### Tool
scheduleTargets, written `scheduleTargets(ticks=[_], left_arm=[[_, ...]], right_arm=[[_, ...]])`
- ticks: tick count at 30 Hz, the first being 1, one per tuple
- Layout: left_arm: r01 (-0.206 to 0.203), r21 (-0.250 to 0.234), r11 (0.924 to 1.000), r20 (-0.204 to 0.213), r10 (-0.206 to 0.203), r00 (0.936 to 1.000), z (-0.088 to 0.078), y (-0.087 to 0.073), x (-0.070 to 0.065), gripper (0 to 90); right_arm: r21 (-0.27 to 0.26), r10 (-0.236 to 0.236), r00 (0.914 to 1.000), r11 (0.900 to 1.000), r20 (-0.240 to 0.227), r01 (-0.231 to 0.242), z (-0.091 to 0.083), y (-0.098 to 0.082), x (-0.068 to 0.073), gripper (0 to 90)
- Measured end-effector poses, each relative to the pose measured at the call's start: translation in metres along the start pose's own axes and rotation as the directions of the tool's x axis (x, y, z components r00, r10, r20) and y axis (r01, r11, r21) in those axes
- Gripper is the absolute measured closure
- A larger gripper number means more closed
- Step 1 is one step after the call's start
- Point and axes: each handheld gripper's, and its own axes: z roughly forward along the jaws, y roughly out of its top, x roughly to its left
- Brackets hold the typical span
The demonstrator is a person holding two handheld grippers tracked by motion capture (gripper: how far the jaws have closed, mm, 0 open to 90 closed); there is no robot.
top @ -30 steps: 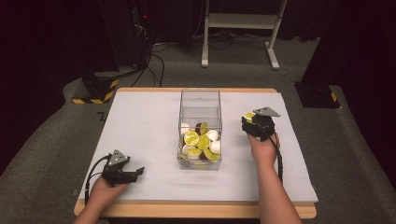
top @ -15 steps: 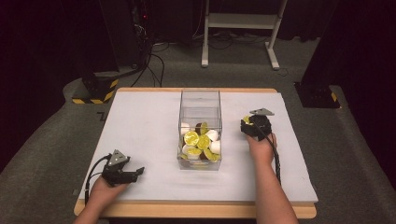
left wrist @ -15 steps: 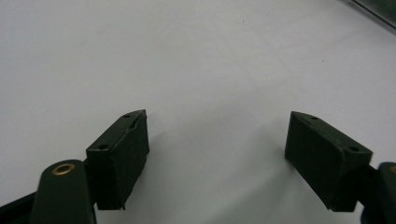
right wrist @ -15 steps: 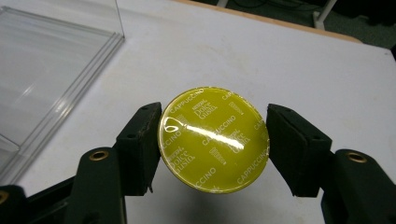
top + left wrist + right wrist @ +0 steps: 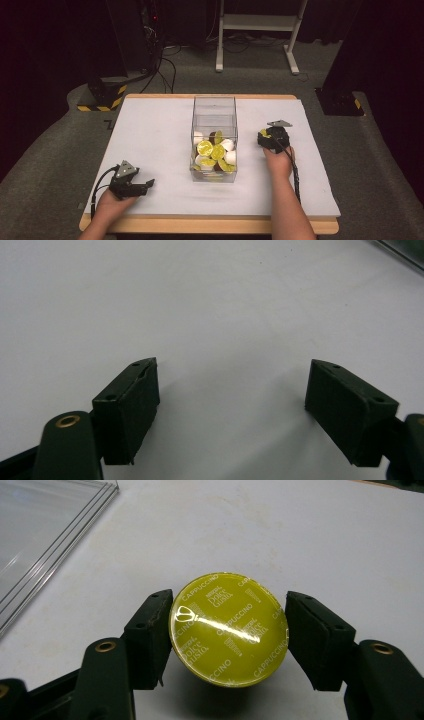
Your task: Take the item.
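My right gripper (image 5: pixel 229 630) is shut on a yellow coffee capsule (image 5: pixel 229 629) with a shiny "Cappuccino" lid, its pads pressing on both sides just above the white table. From above, the right gripper (image 5: pixel 265 134) sits to the right of a clear plastic box (image 5: pixel 214 107), with the yellow capsule (image 5: pixel 263 133) at its tip. The box holds several yellow, white and dark capsules (image 5: pixel 212 152). Over bare table near the front left corner, my left gripper (image 5: pixel 147 185) rests open; its jaws (image 5: pixel 232 407) stand wide apart with nothing between them.
The white table (image 5: pixel 150 130) has a wooden front edge (image 5: pixel 210 225). A corner of the clear box (image 5: pixel 45 535) lies to the left in the right gripper view. Dark floor, cables and a white stand (image 5: pixel 257 22) lie beyond the table.
My right gripper has sunk toward the table with the yellow capsule and shifted slightly away from the box. The left gripper has stayed in place.
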Motion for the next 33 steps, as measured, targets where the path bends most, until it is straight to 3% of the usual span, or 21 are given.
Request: scheduleTargets(ticks=[8, 10, 15, 27, 33], left_arm=[[-0.001, 0.0, 1.0, -0.001, 0.001, 1.0, 0.0, 0.0, 0.0, 21.9], [-0.001, 0.0, 1.0, -0.001, 0.001, 1.0, 0.0, 0.0, 0.0, 21.9], [-0.008, 0.004, 1.0, -0.001, 0.008, 1.0, 0.0, 0.0, 0.0, 21.9], [-0.007, 0.002, 1.0, -0.003, 0.007, 1.0, 0.0, 0.0, 0.0, 22.1], [-0.002, -0.002, 1.0, -0.005, 0.002, 1.0, 0.0, 0.0, -0.001, 22.2]], right_arm=[[0.006, -0.002, 0.9999, 1.0, -0.015, 0.002, -0.001, 0.0, -0.001, 37.1], [0.002, 0.021, 0.9991, 1.0, -0.038, -0.02, -0.002, 0.001, -0.002, 30.0], [0.005, 0.046, 0.9966, 0.999, -0.068, -0.046, -0.003, 0.001, -0.002, 23.5], [-0.006, 0.048, 0.997, 0.999, -0.06, -0.048, -0.011, 0.0, 0.002, 17.8], [-0.017, 0.016, 0.9982, 1.0, -0.057, -0.017, -0.018, -0.004, 0.006, 18.2]])
